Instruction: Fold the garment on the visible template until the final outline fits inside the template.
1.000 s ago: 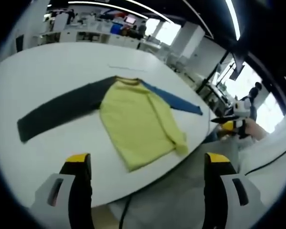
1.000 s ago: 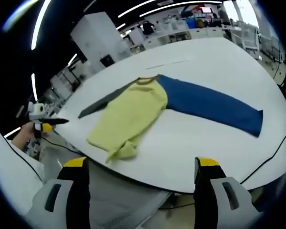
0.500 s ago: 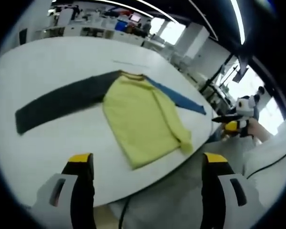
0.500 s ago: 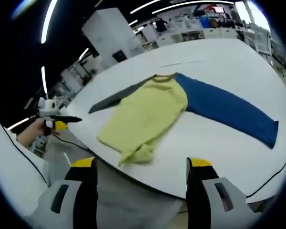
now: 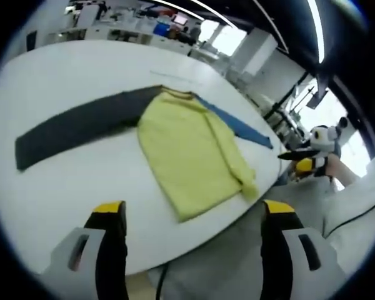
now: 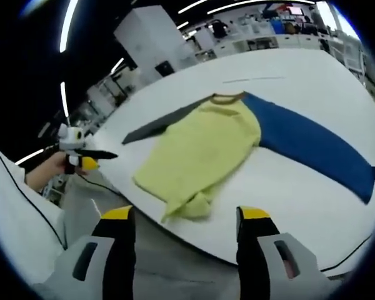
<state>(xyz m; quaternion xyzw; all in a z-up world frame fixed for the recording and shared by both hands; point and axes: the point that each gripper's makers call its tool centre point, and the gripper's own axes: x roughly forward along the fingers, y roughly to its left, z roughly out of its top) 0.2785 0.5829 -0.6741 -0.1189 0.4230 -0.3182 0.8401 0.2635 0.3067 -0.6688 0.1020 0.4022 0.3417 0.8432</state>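
Note:
A long-sleeved shirt lies flat on the white table, collar away from me. Its yellow body has a dark grey sleeve stretched one way and a blue sleeve the other. One hem corner is bunched at the table's near edge. My left gripper hovers open in front of the hem, off the cloth. My right gripper is open too, short of the bunched corner, beside the yellow body and blue sleeve. A thin faint line marks the table beyond the collar.
A hand holds the right gripper past the table's rounded edge, and another hand holds the left gripper. Grey floor lies below the table edge. Shelves and desks stand far behind.
Both views have drifted a little closer to the shirt. The right gripper's jaws stand slightly nearer each other than a second ago. The shirt lies as before.

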